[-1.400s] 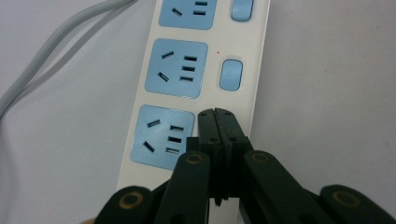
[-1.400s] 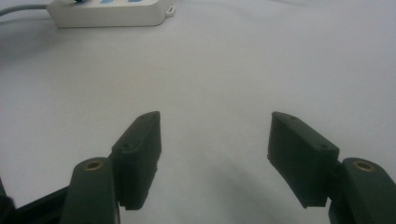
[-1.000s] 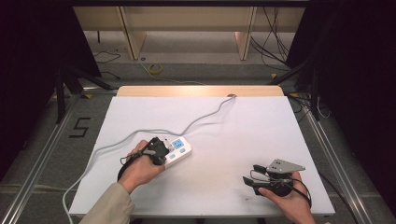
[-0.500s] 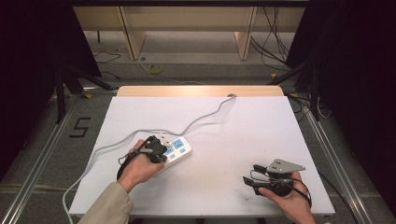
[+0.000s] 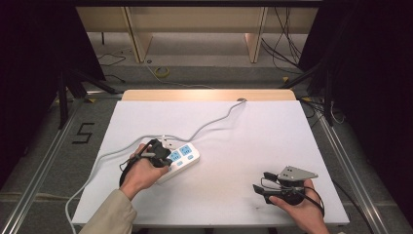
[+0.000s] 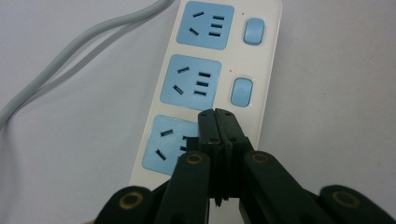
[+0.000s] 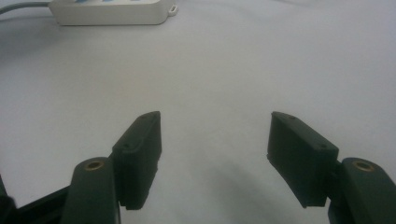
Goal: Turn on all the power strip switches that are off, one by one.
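Black jaws of the left gripper (image 6: pixel 215 122) are pressed together with nothing between them, poised over the nearest blue socket of the white power strip (image 6: pixel 208 84). Compared with a second ago, strip and gripper sit slightly nearer the person; judged as a nudge or switch press. The right gripper (image 7: pixel 215 140) rests spread apart, well clear of the strip. Its grey cord (image 5: pixel 214 122) crosses the white table (image 5: pixel 272 141). Beyond lie wooden shelving (image 5: pixel 195 24) and floor cables (image 5: pixel 160 72).
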`<state>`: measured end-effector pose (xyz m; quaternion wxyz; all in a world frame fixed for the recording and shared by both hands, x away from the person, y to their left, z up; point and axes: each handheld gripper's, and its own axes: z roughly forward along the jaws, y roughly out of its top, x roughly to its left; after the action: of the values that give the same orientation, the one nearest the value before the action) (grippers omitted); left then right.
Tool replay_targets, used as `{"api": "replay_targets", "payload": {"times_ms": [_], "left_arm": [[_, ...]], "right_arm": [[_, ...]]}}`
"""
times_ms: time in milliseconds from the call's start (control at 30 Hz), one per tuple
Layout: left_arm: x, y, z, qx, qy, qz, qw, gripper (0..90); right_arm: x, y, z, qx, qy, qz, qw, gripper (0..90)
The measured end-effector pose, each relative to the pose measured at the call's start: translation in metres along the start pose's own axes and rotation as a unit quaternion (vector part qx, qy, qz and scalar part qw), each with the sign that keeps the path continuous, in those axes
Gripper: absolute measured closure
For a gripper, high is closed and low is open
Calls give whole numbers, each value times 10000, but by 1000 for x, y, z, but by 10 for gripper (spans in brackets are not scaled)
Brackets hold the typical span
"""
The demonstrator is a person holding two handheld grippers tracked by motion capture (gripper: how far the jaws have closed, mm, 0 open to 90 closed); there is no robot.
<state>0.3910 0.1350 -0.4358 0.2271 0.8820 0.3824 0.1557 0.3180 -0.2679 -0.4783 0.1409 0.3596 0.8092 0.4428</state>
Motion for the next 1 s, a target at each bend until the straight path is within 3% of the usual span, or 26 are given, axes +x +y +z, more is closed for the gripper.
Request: {"api": "replay_targets", "payload": {"times_ms": [233,1000], "left_arm": [[1,3,-2,-75,-42,-88,9999,900],[-5,22,2,37,-136,54,9999,900]], "right_arm": [[0,0,1,31,9,11,10000,358],[0,0,2,30,39,9,10000,358]]}}
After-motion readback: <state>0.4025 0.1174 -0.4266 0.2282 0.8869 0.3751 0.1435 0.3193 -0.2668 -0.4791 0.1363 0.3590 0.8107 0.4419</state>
